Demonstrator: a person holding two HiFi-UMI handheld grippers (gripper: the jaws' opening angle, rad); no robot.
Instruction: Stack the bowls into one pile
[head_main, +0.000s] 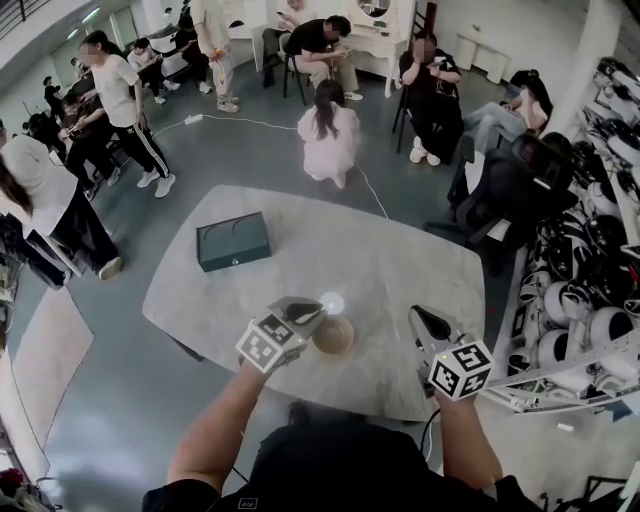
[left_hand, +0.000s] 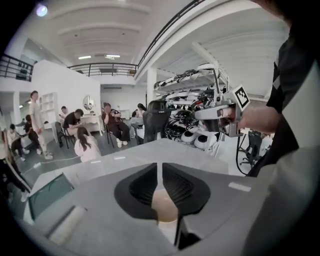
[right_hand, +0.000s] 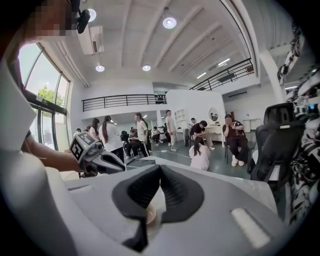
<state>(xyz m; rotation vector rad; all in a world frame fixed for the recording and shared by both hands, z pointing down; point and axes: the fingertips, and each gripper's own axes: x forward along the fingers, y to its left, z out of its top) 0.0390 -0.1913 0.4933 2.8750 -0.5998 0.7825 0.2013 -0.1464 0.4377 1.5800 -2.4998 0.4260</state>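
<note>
bowl: tan-brown round bowl (head_main: 333, 336), smooth, prob wood or ceramic. It sits on the pale grey marble-look worktop (head_main: 400, 260) near the front edge. can't tell how many are nested in it, no other bowl in sight tho
bowl vs tongs: just right of the left tongs (head_main: 311, 316) tips, a bit below them imo. it's round, so no long axis to line up w/
nearer hand: left by a lot — right tongs (head_main: 422, 320) are well apart on the bowl's other side
left tongs: nearly closed, only a thin slit, nothing pinched afaict. bowl shows thru the gap underneath
right tongs: closed, tips touching, holding nothing
pale spot: round bright patch (head_main: 330, 303) just behind the bowl, glare or smth else, can't tell
other stuff: dark green flat box (head_main: 233, 241) far-left on the worktop, well apart from the bowl
next: if the pile's done, prob just back off — any regrab means the left comes down on the near rim
</note>
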